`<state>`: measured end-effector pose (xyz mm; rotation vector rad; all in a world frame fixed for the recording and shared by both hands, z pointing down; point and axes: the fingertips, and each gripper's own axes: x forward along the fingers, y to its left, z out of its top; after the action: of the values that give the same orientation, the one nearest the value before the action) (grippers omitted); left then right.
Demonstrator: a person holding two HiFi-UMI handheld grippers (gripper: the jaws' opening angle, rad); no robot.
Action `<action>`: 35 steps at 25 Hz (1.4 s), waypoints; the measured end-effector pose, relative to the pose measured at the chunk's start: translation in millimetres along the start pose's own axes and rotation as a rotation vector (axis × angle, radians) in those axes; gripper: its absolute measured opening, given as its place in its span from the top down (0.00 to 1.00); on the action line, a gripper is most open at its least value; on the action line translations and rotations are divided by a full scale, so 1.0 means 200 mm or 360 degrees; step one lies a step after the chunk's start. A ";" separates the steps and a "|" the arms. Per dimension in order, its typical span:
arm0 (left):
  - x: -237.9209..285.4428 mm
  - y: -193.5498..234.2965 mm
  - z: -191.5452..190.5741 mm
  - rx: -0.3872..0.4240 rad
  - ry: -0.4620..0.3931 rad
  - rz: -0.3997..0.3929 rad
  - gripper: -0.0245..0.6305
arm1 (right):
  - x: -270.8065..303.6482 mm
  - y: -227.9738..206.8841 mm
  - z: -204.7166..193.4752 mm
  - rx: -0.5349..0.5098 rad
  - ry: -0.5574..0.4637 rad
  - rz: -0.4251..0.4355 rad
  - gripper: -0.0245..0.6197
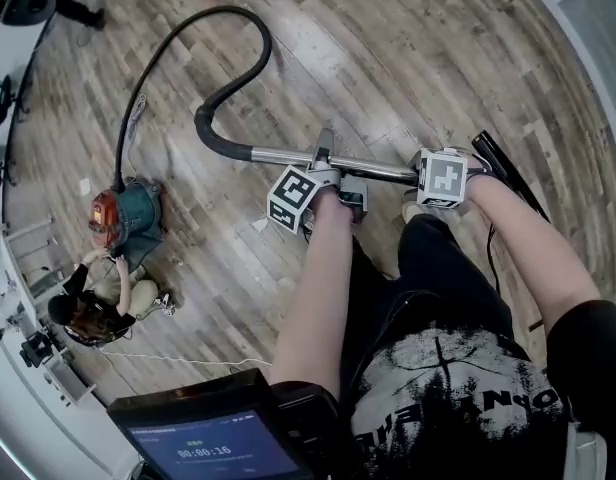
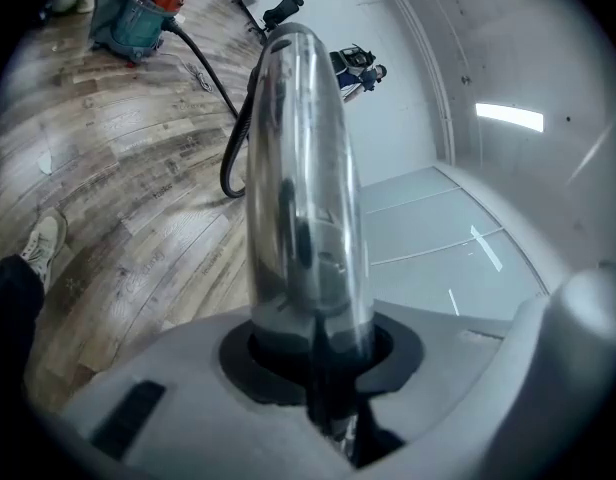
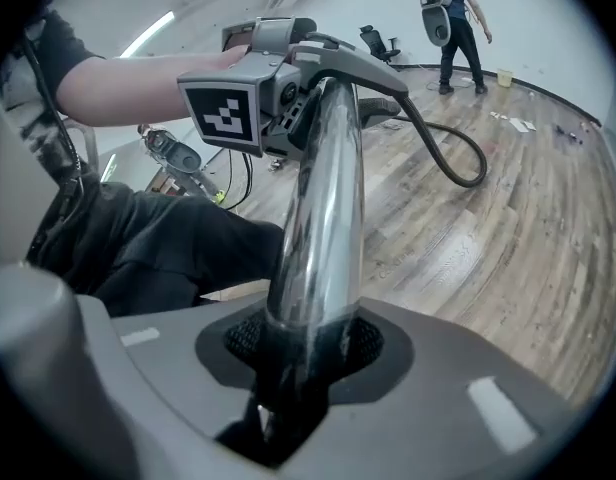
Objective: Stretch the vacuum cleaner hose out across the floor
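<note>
On bottom screen (image 1: 213,448): 00:00:16 | left claw (image 2: 323,368), right claw (image 3: 293,368) clamp wand (image 1: 278,155)

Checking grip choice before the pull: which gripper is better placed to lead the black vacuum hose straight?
Left, probably. Both grippers clamp the chrome metal tube, but the left gripper sits nearer the black curved hose, which loops back to the teal-and-orange vacuum canister; the right gripper holds farther along.

Chrome metal tube (image 1: 278,155) gleaming, mirror-smooth and glossy; the black hose (image 1: 228,9) looks like matt plastic; the floor (image 1: 408,58) is grainy wood plank, faintly shiny.
</note>
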<state>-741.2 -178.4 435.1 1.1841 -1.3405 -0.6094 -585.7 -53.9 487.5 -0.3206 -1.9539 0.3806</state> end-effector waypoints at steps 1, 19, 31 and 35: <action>-0.03 -0.06 -0.03 -0.0008 -0.0001 -0.0003 0.85 | -0.07 0.03 -0.01 -0.0013 0.0007 0.0013 0.76; -0.45 -0.35 -0.09 0.0019 0.0228 -0.0264 0.85 | -0.34 0.40 0.13 -0.0060 -0.0013 -0.0831 0.74; -0.38 -0.34 -0.20 0.0130 0.0419 -0.0274 0.85 | -0.27 0.43 0.07 0.0132 -0.0048 -0.0993 0.75; -0.38 -0.37 -0.30 0.0136 0.0430 -0.0240 0.85 | -0.32 0.46 -0.02 0.0149 -0.0064 -0.0963 0.75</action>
<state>-679.0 -119.3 348.1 1.3931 -1.0638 -0.4820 -553.2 6.1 398.7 0.3407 -1.9551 0.0803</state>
